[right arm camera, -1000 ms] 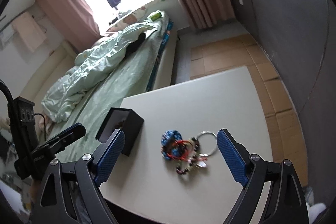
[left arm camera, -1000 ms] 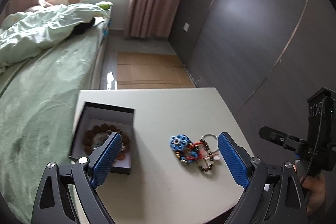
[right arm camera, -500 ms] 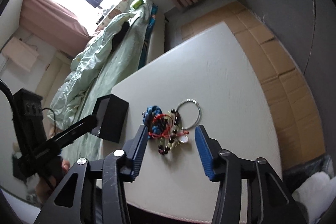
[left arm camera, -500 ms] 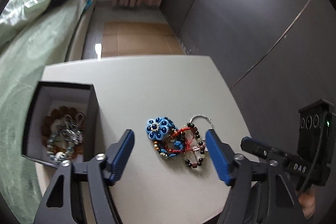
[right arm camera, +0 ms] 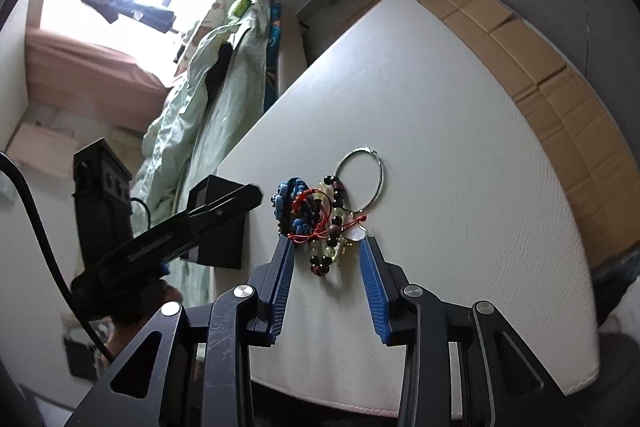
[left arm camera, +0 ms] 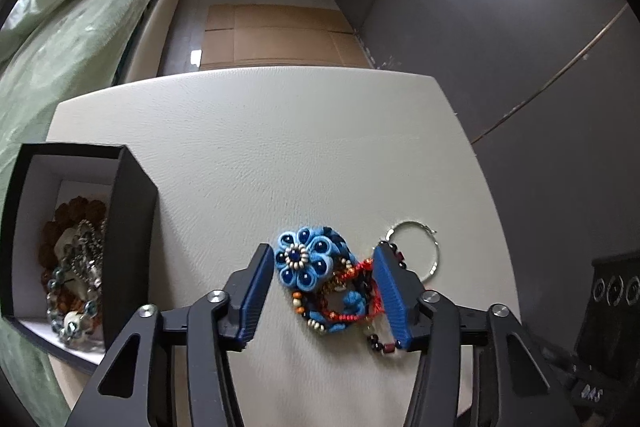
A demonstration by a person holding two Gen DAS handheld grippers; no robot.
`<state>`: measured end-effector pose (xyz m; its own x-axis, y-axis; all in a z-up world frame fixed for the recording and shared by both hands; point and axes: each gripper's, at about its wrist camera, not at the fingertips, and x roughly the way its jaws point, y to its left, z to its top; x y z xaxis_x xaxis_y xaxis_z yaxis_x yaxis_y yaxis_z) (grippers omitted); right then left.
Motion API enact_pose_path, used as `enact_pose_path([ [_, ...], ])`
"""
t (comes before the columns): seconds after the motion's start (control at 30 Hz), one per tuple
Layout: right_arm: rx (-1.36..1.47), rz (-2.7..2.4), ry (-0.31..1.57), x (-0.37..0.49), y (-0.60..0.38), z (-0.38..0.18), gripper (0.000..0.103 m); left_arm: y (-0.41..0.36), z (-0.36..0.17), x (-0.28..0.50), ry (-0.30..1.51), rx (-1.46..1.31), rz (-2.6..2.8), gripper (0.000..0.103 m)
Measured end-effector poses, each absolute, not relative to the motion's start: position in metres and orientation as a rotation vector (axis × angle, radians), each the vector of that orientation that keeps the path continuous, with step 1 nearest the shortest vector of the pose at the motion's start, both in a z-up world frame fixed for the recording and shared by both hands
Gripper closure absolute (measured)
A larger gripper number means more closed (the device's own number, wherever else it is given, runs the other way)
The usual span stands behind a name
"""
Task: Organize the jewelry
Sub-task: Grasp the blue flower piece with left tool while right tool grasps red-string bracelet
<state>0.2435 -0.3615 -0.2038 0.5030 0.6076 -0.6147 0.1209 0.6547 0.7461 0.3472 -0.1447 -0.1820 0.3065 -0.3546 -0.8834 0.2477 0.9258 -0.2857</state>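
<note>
From the left wrist camera, the left tongs [left arm camera: 320, 267] sit low over a cream tabletop [left arm camera: 280, 147], their two blue-padded fingers [left arm camera: 256, 291] spread apart and straddling a tangled jewelry pile [left arm camera: 336, 287]. A blue fabric flower piece [left arm camera: 304, 263] lies just inside the left finger. A red cord bracelet [left arm camera: 352, 291] and a string of dark beads press against the inner face of the right finger. The tongs are released, with nothing clamped between them. A thin silver hoop [left arm camera: 416, 251] lies just outside the right finger, ahead and to the right of it. To the left of the tongs stands an open black box [left arm camera: 132, 227] with a pale lining, holding brown wooden beads and clear beaded strands. Beyond the tabletop, to the far left, is a bed [left arm camera: 60, 39] with green covers.

From the right wrist camera, the right tongs [right arm camera: 328, 251] hover at the near side of the same pile [right arm camera: 320, 219], their blue fingers [right arm camera: 372, 287] parted and released, gripping nothing. The dark and pale green beads at the pile's near end lie between the fingertips. The hoop [right arm camera: 360, 179] lies ahead of the tongs, past the beads. To the left, the black body of the other handheld tool reaches in toward the pile, with the box [right arm camera: 216, 227] behind it.
</note>
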Motion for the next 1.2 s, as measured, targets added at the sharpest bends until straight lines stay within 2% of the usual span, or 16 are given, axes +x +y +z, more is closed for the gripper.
enact_pose_path([
  [0.17, 0.901, 0.322, 1.035, 0.240, -0.357, -0.212, 0.070, -0.151, -0.193, 0.353, 1.195, -0.066, -0.365, 0.052],
  [0.43, 0.932, 0.298, 1.061, 0.247, -0.340, -0.220, 0.071, -0.146, -0.206, 0.353, 1.199, -0.092, -0.354, 0.052],
  [0.5, 0.942, 0.289, 1.071, 0.250, -0.336, -0.224, 0.071, -0.144, -0.206, 0.351, 1.193, -0.078, -0.336, 0.067],
  [0.73, 0.960, 0.259, 1.102, 0.257, -0.322, -0.235, 0.071, -0.137, -0.205, 0.348, 1.202, -0.103, -0.368, 0.073],
  [0.77, 0.963, 0.252, 1.103, 0.258, -0.320, -0.237, 0.071, -0.135, -0.203, 0.347, 1.200, -0.112, -0.373, 0.080],
  [0.9, 0.962, 0.232, 1.093, 0.261, -0.317, -0.237, 0.073, -0.130, -0.189, 0.345, 1.183, -0.144, -0.395, 0.080],
  [0.93, 0.955, 0.227, 1.093, 0.262, -0.315, -0.237, 0.075, -0.128, -0.185, 0.344, 1.175, -0.145, -0.400, 0.081],
  [1.0, 0.941, 0.220, 1.107, 0.264, -0.311, -0.240, 0.090, -0.128, -0.178, 0.342, 1.167, -0.152, -0.410, 0.081],
  [1.03, 0.947, 0.223, 1.108, 0.264, -0.310, -0.242, 0.093, -0.127, -0.174, 0.340, 1.160, -0.155, -0.416, 0.081],
  [1.2, 0.934, 0.231, 1.084, 0.257, -0.314, -0.239, 0.093, -0.123, -0.154, 0.331, 1.120, -0.160, -0.442, 0.081],
])
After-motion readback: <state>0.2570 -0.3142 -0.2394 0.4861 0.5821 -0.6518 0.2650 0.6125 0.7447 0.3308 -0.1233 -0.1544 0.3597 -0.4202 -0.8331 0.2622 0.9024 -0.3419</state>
